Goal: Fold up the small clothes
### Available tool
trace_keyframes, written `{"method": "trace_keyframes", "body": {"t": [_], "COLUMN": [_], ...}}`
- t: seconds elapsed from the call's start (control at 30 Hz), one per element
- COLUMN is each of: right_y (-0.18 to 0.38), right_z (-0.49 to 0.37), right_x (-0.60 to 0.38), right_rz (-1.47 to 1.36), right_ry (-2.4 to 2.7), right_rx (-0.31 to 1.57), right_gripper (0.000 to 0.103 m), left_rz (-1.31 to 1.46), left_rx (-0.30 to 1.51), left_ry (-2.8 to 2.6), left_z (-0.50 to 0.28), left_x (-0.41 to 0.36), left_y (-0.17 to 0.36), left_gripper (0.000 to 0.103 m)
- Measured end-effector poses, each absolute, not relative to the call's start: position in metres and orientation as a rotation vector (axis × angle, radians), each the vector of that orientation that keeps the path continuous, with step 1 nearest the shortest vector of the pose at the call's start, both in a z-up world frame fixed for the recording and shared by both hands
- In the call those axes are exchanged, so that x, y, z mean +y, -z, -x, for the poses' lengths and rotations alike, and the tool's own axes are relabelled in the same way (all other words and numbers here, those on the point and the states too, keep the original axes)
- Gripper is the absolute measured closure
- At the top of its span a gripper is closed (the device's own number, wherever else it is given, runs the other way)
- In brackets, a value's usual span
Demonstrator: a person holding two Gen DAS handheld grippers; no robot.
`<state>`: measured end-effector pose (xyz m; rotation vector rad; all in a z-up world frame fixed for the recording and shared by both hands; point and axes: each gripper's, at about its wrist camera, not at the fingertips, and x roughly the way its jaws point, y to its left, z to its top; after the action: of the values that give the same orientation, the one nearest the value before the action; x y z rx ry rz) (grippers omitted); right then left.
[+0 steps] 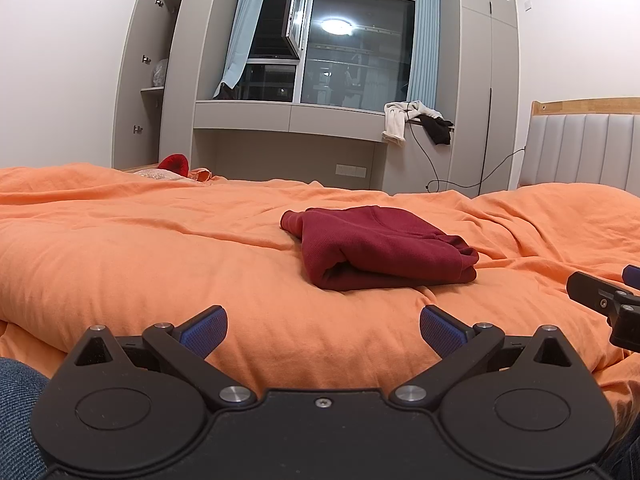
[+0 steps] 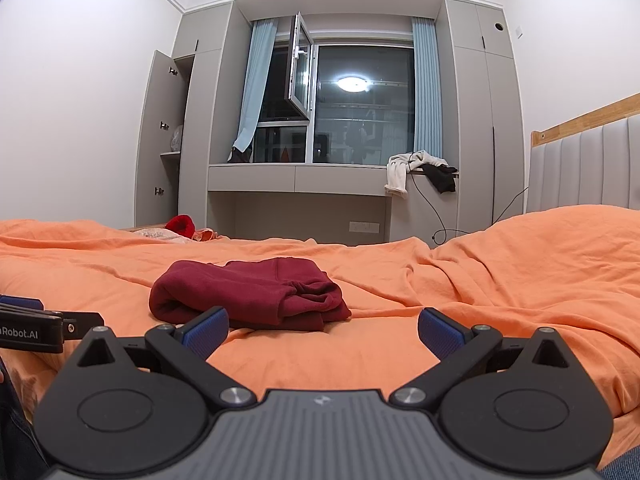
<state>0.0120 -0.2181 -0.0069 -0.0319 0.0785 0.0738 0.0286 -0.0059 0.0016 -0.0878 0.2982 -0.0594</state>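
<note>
At the near edge of the bed, the 2 grippers hover low over the orange duvet; the left gripper has its blue pads spread wide with nothing between them, and the right gripper is likewise spread and empty; neither touches any cloth. In the left wrist view the right gripper's finger shows at the right edge, so the 2 tools sit side by side.

Ahead of both lies the dark red garment, already folded into a compact bundle, resting on the duvet toward the middle of the bed; its rounded fold faces the grippers and its bunched hem lies to the right. From the left gripper it sits forward and a little right; from the right gripper it sits forward and left, so it lies between the 2 lines of sight, its long axis running roughly left to right. It looms larger and lower in the right wrist view, so the right gripper looks slightly nearer.

Judging by that shape, this piece seems done, or nearly so. Farther off, a red item and pale cloth lie at the far edge of the bed; beyond stand the wardrobe and window.
</note>
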Motion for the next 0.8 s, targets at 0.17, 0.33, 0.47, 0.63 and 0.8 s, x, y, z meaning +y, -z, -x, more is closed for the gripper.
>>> {"method": "trace_keyframes", "body": {"t": [0.17, 0.33, 0.47, 0.63, 0.8], "right_y": [0.0090, 0.0099, 0.0094, 0.0094, 0.0109], "right_z": [-0.0123, -0.0121, -0.0121, -0.0117, -0.0119], "right_x": [-0.2184, -0.2184, -0.2182, -0.2183, -0.2192], "right_rz": [0.035, 0.036, 0.036, 0.036, 0.038], "right_ry": [-0.075, -0.075, -0.075, -0.075, -0.076], "right_rx": [0.081, 0.082, 0.081, 0.082, 0.084], "right_gripper": [0.000, 0.000, 0.000, 0.000, 0.000], "left_rz": [0.086, 0.086, 0.085, 0.085, 0.085], "left_rx": [0.299, 0.299, 0.300, 0.300, 0.300], "left_ry": [0.060, 0.060, 0.061, 0.060, 0.060], "left_z": [-0.0292, -0.0291, -0.0290, -0.0289, -0.0289], "left_x": [-0.0059, -0.0059, -0.0059, -0.0058, -0.0061], "left_y": [-0.0007, -0.0009, -0.0010, -0.0010, -0.0013], "left_gripper": [0.001, 0.001, 0.001, 0.001, 0.001]}}
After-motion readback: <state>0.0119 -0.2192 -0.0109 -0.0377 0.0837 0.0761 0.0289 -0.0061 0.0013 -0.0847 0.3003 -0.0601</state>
